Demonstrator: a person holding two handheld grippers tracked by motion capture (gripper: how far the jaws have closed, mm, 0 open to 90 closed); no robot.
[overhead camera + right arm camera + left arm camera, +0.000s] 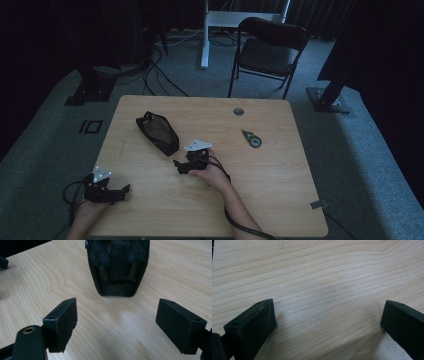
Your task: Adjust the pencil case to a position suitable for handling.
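A black zippered pouch (157, 132) lies slanted on the wooden table (270, 180), left of centre. My right gripper (179, 166) sits just beyond the pouch's near end, jaws pointing toward it. In the right gripper view its jaws stand wide open (116, 315) with bare wood between them, and the pouch's end (117, 270) is a short way ahead, untouched. My left gripper (122, 192) rests near the table's front left corner. The left gripper view shows it open (328, 315) over plain wood, holding nothing.
A small green and black tape-like item (251, 138) lies right of centre. A round cable hole (238, 111) is near the far edge. A small grey piece (318, 204) sits at the front right edge. A black folding chair (267, 50) stands beyond the table.
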